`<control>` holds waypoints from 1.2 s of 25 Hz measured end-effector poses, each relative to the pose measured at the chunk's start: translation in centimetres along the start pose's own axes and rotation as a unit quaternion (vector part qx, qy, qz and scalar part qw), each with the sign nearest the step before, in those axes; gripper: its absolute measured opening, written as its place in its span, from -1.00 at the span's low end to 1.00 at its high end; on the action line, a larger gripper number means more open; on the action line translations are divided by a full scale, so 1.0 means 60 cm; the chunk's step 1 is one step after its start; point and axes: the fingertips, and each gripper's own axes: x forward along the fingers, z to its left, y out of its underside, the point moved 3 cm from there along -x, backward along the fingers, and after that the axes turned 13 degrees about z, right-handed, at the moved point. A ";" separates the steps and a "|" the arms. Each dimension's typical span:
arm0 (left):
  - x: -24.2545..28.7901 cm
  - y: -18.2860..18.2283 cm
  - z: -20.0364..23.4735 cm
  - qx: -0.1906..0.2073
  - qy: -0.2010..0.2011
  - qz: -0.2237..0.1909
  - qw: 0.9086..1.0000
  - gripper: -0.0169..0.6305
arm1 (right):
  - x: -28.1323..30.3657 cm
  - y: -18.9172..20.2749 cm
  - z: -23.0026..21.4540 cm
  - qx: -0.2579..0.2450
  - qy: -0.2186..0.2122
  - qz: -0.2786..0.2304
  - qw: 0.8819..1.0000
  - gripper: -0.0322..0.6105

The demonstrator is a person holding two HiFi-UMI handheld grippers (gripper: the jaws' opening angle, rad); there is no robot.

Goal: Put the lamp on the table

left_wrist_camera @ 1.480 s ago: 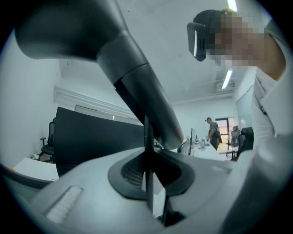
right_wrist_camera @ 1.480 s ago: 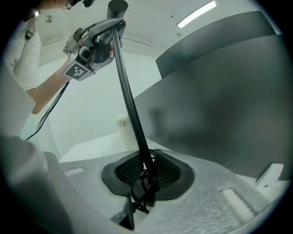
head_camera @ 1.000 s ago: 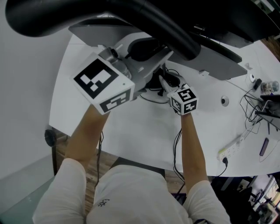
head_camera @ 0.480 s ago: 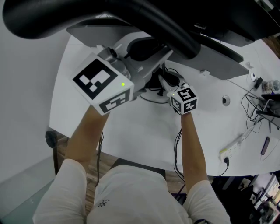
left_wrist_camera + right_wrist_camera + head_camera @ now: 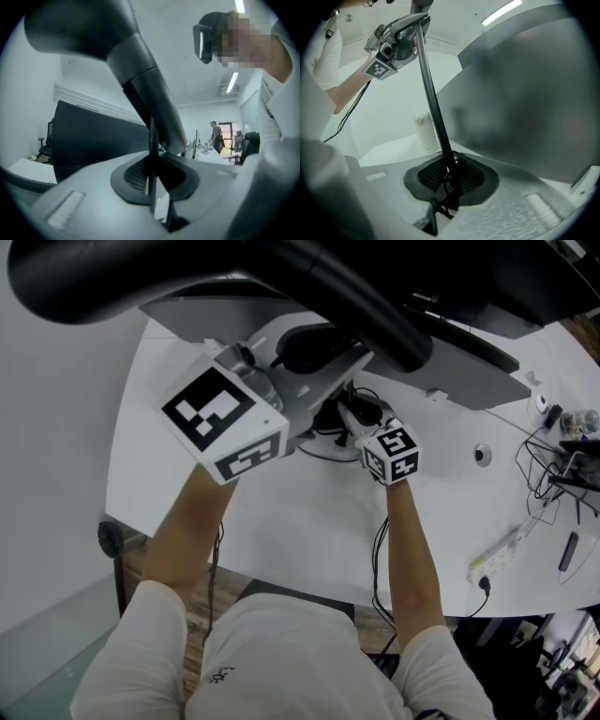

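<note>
Lamp: a black lamp [image 5: 356, 296] is held over the white desk [image 5: 309, 521], with its thick head crossing the top of the head view. Whether its foot rests on the desk cannot be told.
Left gripper: the left gripper [image 5: 328, 371], at the upper centre of the head view, is clamped on the lamp high up with its jaws almost together. The grip is where the thin pole [image 5: 433, 98] meets the head.
Right gripper: the right gripper [image 5: 354, 420], just right of centre, is partly closed on the pole lower down. A loop of black cable [image 5: 447, 185] is bunched at its jaws.
Step in hand: this is judged to be the settling of the lamp onto the desk.
How it is done well: the pole should be held upright and lowered slowly until the foot sits flat. The cable is best led clear of the foot. The head looks top-heavy, so the upper grip should be released last. The grey panel [image 5: 469, 371] at the upper right should be avoided.
Count: one lamp, two grippers, one desk, one grey panel, one small white container [image 5: 423, 133] and one power strip [image 5: 497, 559] are counted.
</note>
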 end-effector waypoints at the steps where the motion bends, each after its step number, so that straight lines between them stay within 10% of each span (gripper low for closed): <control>1: 0.002 0.000 -0.001 0.001 0.000 0.001 1.000 -0.86 | 0.001 0.001 -0.001 0.000 0.000 0.000 1.000 -0.69; 30: 0.029 0.006 -0.011 -0.013 -0.002 0.004 1.000 -0.85 | -0.002 0.016 -0.004 -0.002 -0.006 -0.002 1.000 -0.70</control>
